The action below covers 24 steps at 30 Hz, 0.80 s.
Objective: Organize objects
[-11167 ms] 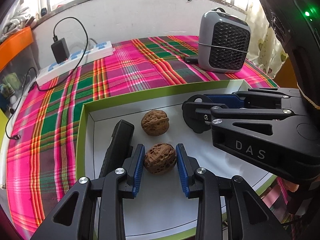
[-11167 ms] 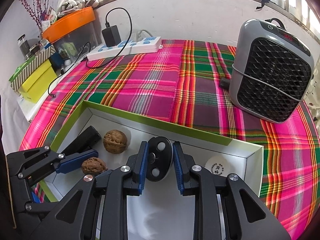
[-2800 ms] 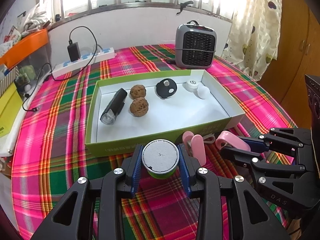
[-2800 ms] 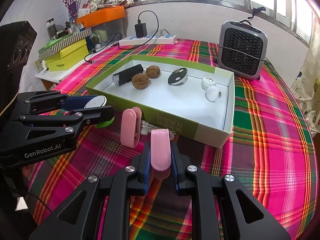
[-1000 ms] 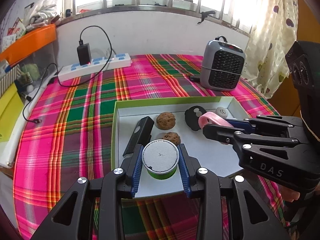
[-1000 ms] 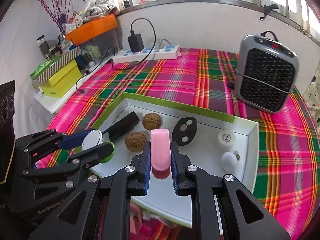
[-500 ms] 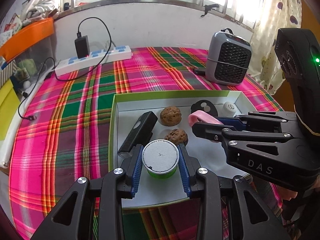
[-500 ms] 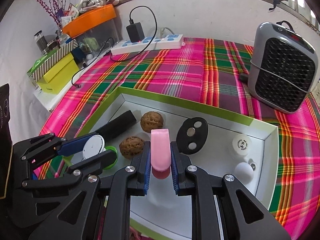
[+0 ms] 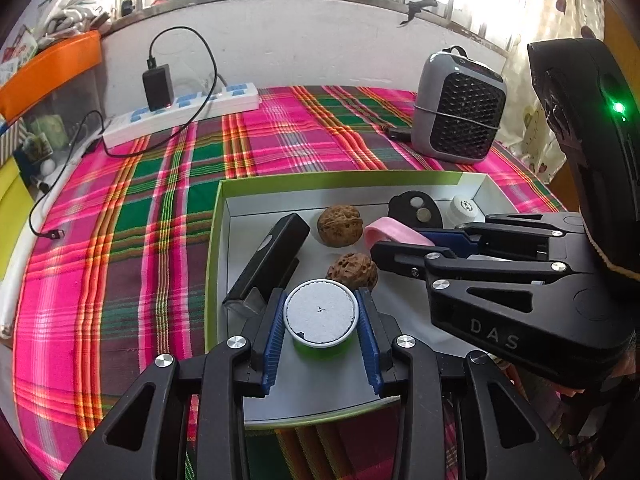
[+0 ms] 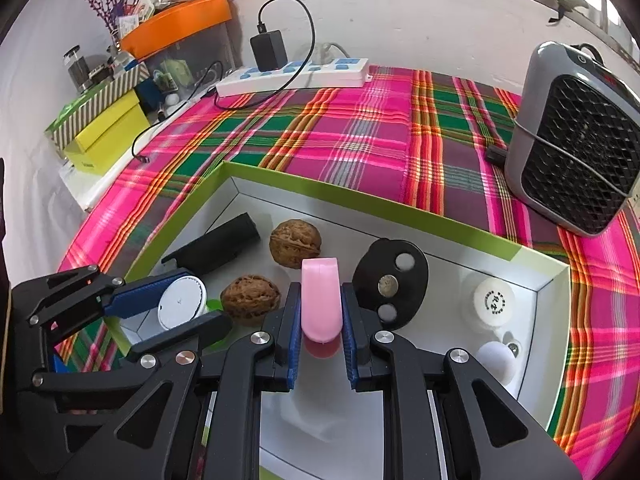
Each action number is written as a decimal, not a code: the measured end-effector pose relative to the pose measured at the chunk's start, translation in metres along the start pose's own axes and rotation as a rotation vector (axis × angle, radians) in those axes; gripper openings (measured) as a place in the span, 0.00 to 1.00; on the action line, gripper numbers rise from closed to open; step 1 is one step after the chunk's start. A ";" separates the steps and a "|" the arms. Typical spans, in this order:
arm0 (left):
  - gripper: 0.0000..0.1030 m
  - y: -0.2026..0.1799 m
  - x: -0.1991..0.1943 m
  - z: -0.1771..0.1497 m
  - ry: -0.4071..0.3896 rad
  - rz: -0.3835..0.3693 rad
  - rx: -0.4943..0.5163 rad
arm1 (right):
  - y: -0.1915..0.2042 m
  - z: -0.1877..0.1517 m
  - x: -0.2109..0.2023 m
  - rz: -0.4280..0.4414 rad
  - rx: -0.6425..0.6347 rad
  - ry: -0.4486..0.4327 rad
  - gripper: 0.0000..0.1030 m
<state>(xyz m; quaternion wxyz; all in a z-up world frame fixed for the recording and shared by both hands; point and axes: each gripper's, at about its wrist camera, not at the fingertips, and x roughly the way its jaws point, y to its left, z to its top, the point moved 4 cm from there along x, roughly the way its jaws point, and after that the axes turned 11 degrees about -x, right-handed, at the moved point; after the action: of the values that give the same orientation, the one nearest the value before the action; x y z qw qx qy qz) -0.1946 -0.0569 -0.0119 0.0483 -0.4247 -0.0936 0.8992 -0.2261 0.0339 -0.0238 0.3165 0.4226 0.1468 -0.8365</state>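
Whereas both grippers worked over the tablecloth in front of the box a few seconds ago, both now hang over the interior of the green-rimmed box [image 9: 218, 240]. The left gripper [image 9: 320, 316] is clamped on the white-lidded green tub [image 9: 320, 312], which sits above the near-left part of the box floor, just in front of the nearer walnut [image 9: 352, 270] and beside the black bar-shaped item [image 9: 276, 252]. The right gripper [image 10: 320, 312] is clamped on the pink clip-like piece [image 10: 321, 300], held between that walnut [image 10: 250, 294] and the black oval item [image 10: 390, 282]. Over the last second the right gripper has dropped slightly toward the floor; the left has held position.

Judgement: transport is complete for both loads, and lowering and release remain.

Limits of view:
- Neither view shows whether the tub or the pink piece touches the floor; both undersides are hidden.
- The pink piece's lower end is masked by the pads.
- The right gripper body covers the right part of the box in the left wrist view.
- Printing on the small white cap [image 10: 494, 298] is illegible.
- The white rounded item [image 10: 492, 360] beside it cannot be identified.
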 end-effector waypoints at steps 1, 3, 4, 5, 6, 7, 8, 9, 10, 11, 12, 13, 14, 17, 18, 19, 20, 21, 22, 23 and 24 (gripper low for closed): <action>0.31 0.000 0.000 0.000 0.000 0.001 0.000 | 0.000 0.000 0.000 -0.003 -0.001 0.000 0.18; 0.31 0.000 0.000 0.000 0.001 0.000 -0.001 | 0.000 0.000 0.001 -0.011 -0.005 0.000 0.18; 0.31 0.000 0.001 -0.001 0.006 0.000 -0.002 | -0.001 0.000 0.001 -0.010 -0.004 0.000 0.18; 0.31 0.000 0.003 -0.001 0.011 0.003 -0.002 | -0.001 0.000 0.001 -0.009 -0.003 0.001 0.18; 0.31 0.000 0.003 -0.001 0.010 0.006 0.000 | -0.001 0.000 0.001 -0.008 -0.002 0.000 0.18; 0.31 -0.001 0.003 -0.002 0.008 0.010 0.004 | -0.001 0.000 0.001 -0.006 0.000 0.000 0.18; 0.31 0.000 0.003 -0.002 0.008 0.010 0.005 | -0.002 -0.001 0.001 -0.004 0.002 -0.001 0.18; 0.31 0.000 0.003 -0.002 0.009 0.010 0.005 | -0.002 -0.001 0.002 -0.002 0.003 -0.003 0.18; 0.31 0.000 0.003 -0.001 0.009 0.011 0.006 | -0.002 -0.001 0.002 -0.001 0.005 -0.005 0.18; 0.31 0.000 0.003 -0.001 0.008 0.011 0.007 | -0.002 -0.001 0.002 0.001 0.007 -0.004 0.18; 0.31 0.000 0.003 -0.001 0.009 0.011 0.007 | -0.001 -0.001 0.002 0.002 0.007 -0.003 0.18; 0.31 0.000 0.003 -0.001 0.009 0.011 0.008 | -0.001 -0.001 0.002 0.004 0.005 -0.004 0.18; 0.31 0.000 0.003 -0.002 0.009 0.012 0.007 | 0.000 -0.001 0.002 0.006 0.004 -0.005 0.18; 0.31 0.000 0.003 -0.002 0.008 0.012 0.007 | 0.001 -0.001 0.001 0.005 0.000 -0.004 0.18; 0.31 0.000 0.003 -0.002 0.008 0.013 0.008 | 0.002 -0.001 0.001 0.004 -0.002 -0.004 0.18; 0.31 0.001 0.003 -0.002 0.008 0.014 0.009 | 0.003 -0.001 0.001 0.004 -0.003 -0.003 0.18; 0.31 0.000 0.003 -0.002 0.008 0.012 0.007 | 0.002 -0.002 0.001 0.001 -0.003 -0.003 0.18; 0.31 0.000 0.002 -0.002 0.007 0.012 0.007 | 0.002 -0.001 0.001 -0.001 -0.002 -0.003 0.18; 0.31 0.000 0.003 -0.002 0.008 0.012 0.007 | 0.002 -0.001 0.001 -0.001 0.000 -0.004 0.18; 0.31 0.000 0.002 -0.002 0.008 0.012 0.007 | 0.001 -0.001 0.001 -0.002 0.003 -0.006 0.18; 0.31 0.000 0.003 -0.002 0.008 0.012 0.007 | 0.000 -0.002 0.000 -0.002 0.007 -0.007 0.18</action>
<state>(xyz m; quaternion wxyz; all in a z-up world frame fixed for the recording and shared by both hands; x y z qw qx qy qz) -0.1948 -0.0565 -0.0150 0.0450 -0.4285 -0.0877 0.8982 -0.2250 0.0343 -0.0250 0.3149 0.4205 0.1432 -0.8387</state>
